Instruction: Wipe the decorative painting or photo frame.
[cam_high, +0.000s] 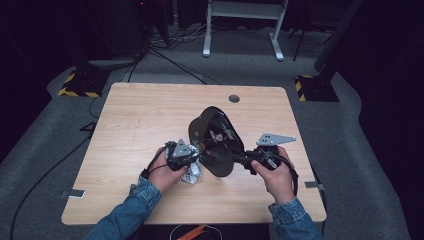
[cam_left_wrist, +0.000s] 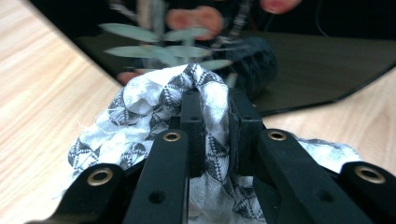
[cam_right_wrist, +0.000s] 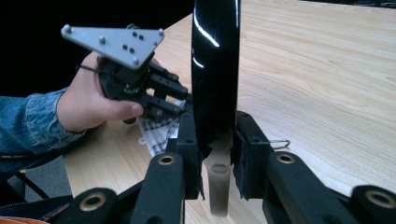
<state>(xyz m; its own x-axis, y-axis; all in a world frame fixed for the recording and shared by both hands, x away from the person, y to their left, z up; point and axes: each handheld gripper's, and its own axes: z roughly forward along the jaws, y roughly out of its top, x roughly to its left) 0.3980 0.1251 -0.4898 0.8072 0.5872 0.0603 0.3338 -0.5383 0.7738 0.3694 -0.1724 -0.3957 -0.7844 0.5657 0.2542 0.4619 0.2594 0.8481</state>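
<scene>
A glossy black plate (cam_high: 215, 140) stands tilted on its edge above the wooden table (cam_high: 140, 115). My right gripper (cam_high: 236, 159) is shut on its lower right rim; in the right gripper view the plate (cam_right_wrist: 215, 70) rises edge-on between the pads of that gripper (cam_right_wrist: 215, 135). My left gripper (cam_high: 196, 159) is shut on a black-and-white patterned cloth (cam_high: 191, 173) at the plate's lower left. In the left gripper view the cloth (cam_left_wrist: 140, 121) bunches around the jaws of this gripper (cam_left_wrist: 215, 100), close to the plate's shiny face (cam_left_wrist: 317, 65). The left gripper (cam_right_wrist: 180, 100) and the cloth (cam_right_wrist: 156, 133) sit beside the plate.
A round cable hole (cam_high: 234, 98) lies near the table's far edge. A small wire clip (cam_right_wrist: 279, 143) rests on the wood by the right jaw. Beyond the table are a white desk frame (cam_high: 242, 25) and black-and-yellow taped bases (cam_high: 80, 85) on the floor.
</scene>
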